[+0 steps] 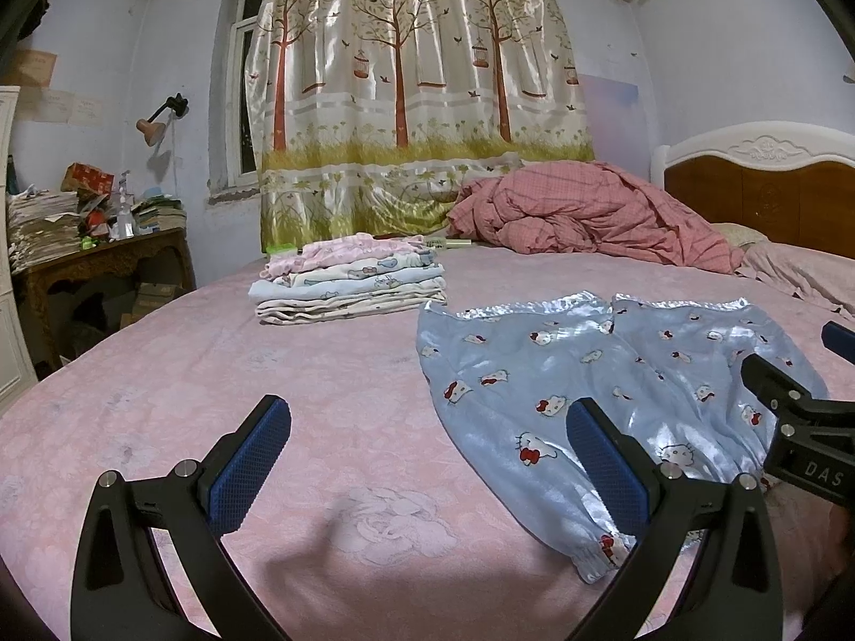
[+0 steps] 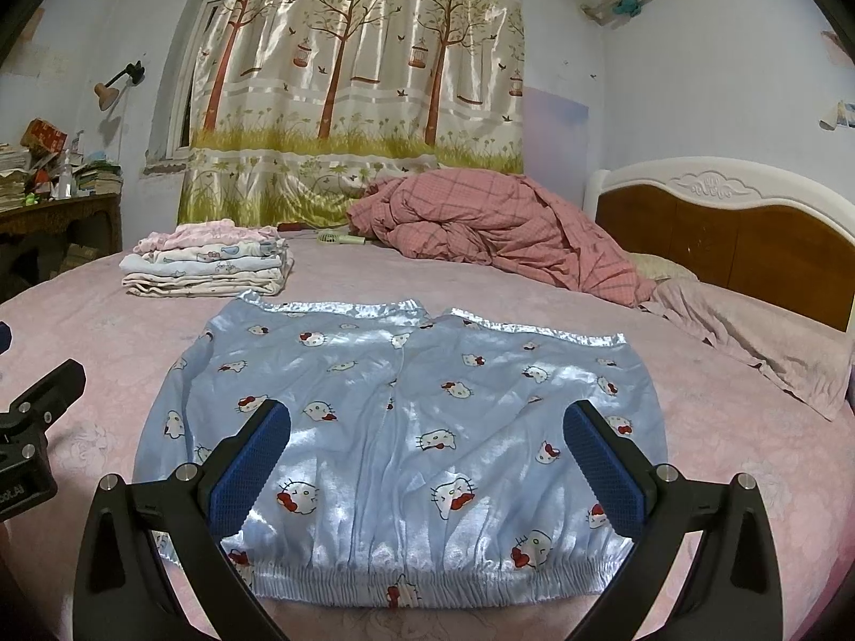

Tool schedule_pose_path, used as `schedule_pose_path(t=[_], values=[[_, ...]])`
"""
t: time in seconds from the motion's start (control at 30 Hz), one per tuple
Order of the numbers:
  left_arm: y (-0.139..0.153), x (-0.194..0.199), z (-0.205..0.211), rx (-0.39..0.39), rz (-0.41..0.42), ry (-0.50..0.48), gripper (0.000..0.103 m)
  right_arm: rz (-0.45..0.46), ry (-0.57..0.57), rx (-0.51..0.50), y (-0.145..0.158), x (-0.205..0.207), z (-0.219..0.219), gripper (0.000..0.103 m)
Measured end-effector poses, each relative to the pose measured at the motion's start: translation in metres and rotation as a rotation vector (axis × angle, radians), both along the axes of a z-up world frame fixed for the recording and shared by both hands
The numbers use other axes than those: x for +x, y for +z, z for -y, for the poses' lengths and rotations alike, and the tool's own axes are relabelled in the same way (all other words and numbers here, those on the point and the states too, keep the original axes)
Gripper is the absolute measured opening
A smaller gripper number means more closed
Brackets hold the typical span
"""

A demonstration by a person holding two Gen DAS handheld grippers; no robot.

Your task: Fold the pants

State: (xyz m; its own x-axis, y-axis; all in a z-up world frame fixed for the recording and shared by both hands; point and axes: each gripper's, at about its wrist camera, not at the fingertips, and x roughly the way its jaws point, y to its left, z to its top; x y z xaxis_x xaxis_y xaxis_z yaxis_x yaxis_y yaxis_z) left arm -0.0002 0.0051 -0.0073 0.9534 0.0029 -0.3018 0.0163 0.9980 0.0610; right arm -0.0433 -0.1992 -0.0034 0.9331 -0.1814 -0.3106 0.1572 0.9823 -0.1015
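Light blue satin pants with a white cat print lie flat on the pink bed sheet, elastic waistband nearest me, leg hems at the far side. They also show in the left wrist view, right of centre. My right gripper is open and empty, hovering over the waistband end. My left gripper is open and empty over bare sheet, its right finger at the pants' left edge. The right gripper's body shows at the right edge of the left wrist view.
A stack of folded clothes sits on the bed behind the pants, to the left. A crumpled red plaid quilt lies at the back by the headboard. A cluttered wooden desk stands left of the bed.
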Motion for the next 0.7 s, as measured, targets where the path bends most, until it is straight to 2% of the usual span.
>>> schedule_pose_path(t=[0.7], values=[[0.0000,0.0016,0.0021,0.003,0.008,0.002,0.103,0.001,-0.007,0.007,-0.0021,0.0004,0.0004,0.103]])
